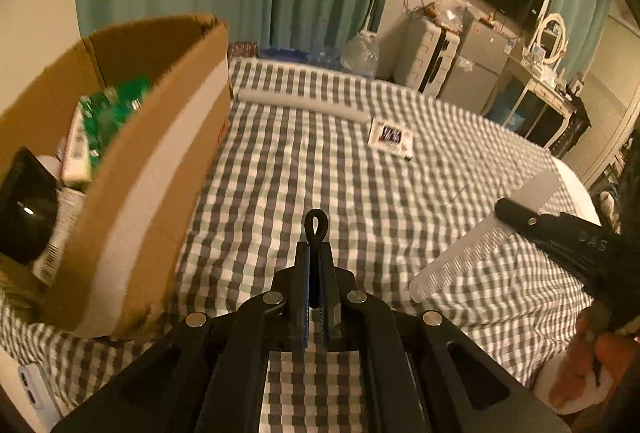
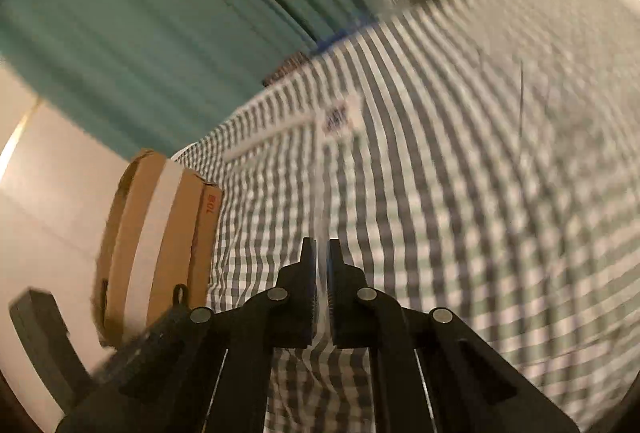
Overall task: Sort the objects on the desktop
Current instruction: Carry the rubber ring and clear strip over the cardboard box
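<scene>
Left wrist view: left gripper (image 1: 316, 229) is clamped on a small black looped thing (image 1: 316, 224), over the checked cloth (image 1: 312, 161). The cardboard box (image 1: 132, 169), part filled, stands just left of it. On the right, the right gripper (image 1: 516, 219) pinches a clear comb (image 1: 460, 261) mid-length, held above the cloth, long axis running near-left to far-right. A white packet (image 1: 390, 137) lies far, well apart, nearer the right gripper.

Right wrist view: blurred. The right gripper (image 2: 322, 253) has its jaws together on the comb, seen edge-on as a thin clear strip. The box (image 2: 160, 245) sits to the left, so the comb's drop probably needs a leftward carry; the left gripper is nearer the box.
</scene>
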The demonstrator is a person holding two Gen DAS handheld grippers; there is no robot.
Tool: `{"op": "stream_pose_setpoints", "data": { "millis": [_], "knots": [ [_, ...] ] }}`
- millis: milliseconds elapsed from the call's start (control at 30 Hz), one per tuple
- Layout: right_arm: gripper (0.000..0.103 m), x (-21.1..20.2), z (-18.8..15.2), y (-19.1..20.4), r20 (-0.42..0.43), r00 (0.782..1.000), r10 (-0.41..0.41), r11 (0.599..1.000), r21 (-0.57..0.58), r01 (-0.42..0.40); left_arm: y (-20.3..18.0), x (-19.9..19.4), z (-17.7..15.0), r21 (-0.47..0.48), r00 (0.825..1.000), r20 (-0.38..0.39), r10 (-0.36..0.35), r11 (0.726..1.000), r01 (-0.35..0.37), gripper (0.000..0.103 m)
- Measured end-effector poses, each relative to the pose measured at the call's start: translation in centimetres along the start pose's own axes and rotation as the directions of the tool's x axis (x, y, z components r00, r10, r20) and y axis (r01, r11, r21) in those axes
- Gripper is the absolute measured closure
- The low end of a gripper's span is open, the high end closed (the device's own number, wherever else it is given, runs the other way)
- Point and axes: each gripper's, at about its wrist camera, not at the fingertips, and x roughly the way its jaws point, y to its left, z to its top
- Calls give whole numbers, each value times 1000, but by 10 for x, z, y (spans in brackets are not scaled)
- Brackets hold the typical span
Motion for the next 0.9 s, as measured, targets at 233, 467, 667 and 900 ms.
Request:
{"op": "stream_pose_setpoints", "data": {
  "millis": [233, 467, 667, 900],
  "knots": [
    [99, -51, -6, 54, 121, 987, -106, 966, -225, 131, 8, -44, 9, -8, 996, 90, -4, 1000, 5, 100],
    [99, -61, -11, 122, 175, 980, -93, 917, -369, 153, 38, -74, 25, -47, 986, 165, 14, 999, -6, 100],
    [99, -71, 1, 195, 185, 980, 72, 890, -456, 21, 83, -103, 66, -86, 965, 252, 70, 995, -49, 100],
    [99, -36, 29, 279, 92, 958, 273, 842, -505, -191, 151, -106, 97, -130, 955, 228, 191, 978, -165, 99]
  ]
}}
